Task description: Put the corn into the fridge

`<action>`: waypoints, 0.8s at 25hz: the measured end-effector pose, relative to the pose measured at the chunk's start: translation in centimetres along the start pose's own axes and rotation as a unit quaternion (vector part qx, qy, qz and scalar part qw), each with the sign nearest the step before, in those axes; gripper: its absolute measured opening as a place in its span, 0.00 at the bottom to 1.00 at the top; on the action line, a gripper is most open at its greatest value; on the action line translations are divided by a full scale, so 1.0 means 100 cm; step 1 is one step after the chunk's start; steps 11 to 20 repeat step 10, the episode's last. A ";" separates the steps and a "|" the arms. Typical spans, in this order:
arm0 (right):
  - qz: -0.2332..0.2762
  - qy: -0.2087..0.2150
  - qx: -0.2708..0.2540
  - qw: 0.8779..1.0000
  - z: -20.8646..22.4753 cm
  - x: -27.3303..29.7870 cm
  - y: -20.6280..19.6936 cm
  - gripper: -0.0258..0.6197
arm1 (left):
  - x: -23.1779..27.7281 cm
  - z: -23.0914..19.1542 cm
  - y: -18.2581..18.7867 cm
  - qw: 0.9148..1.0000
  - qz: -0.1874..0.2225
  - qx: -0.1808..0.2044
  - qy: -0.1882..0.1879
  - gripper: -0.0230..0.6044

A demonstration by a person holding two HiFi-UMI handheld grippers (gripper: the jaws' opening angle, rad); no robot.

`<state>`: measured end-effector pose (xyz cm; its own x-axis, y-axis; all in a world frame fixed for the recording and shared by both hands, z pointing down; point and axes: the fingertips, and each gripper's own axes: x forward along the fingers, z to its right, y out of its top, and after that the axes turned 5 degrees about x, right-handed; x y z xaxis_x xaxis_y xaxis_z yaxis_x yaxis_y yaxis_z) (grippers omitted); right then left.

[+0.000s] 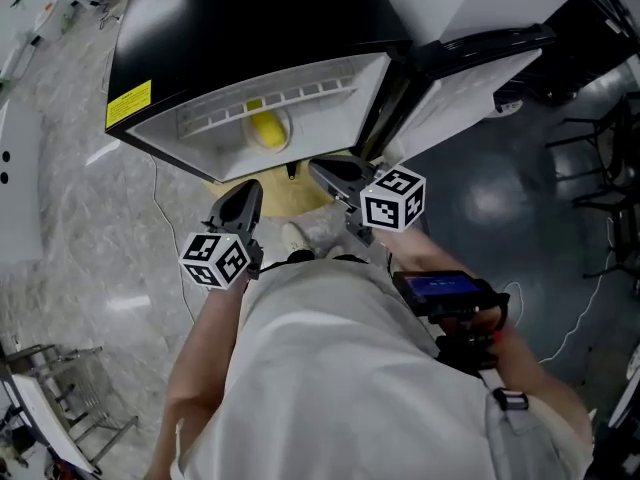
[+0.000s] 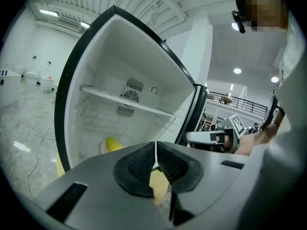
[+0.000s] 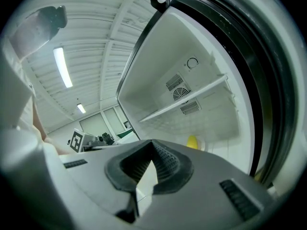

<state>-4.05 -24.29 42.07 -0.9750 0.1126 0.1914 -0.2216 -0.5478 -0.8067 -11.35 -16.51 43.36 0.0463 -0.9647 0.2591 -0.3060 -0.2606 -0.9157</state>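
Inside the fridge (image 1: 190, 38), below its shelf (image 2: 124, 102), lies the corn (image 1: 265, 130) (a yellow shape, its details too small to tell), at about 12 o'clock from both grippers. The left gripper (image 1: 247, 193) has its jaws pressed together on nothing. The right gripper (image 1: 328, 171), at its 3 o'clock, is closed and empty too.
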 end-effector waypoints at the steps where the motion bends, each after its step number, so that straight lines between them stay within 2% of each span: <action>1: -0.001 0.000 0.000 1.000 -0.001 -0.001 -0.001 0.05 | 0.001 0.002 -0.002 1.000 -0.002 0.000 -0.001 0.07; 20: -0.010 0.003 0.003 1.000 -0.004 -0.014 -0.001 0.05 | 0.008 0.015 -0.014 1.000 -0.007 -0.013 0.001 0.07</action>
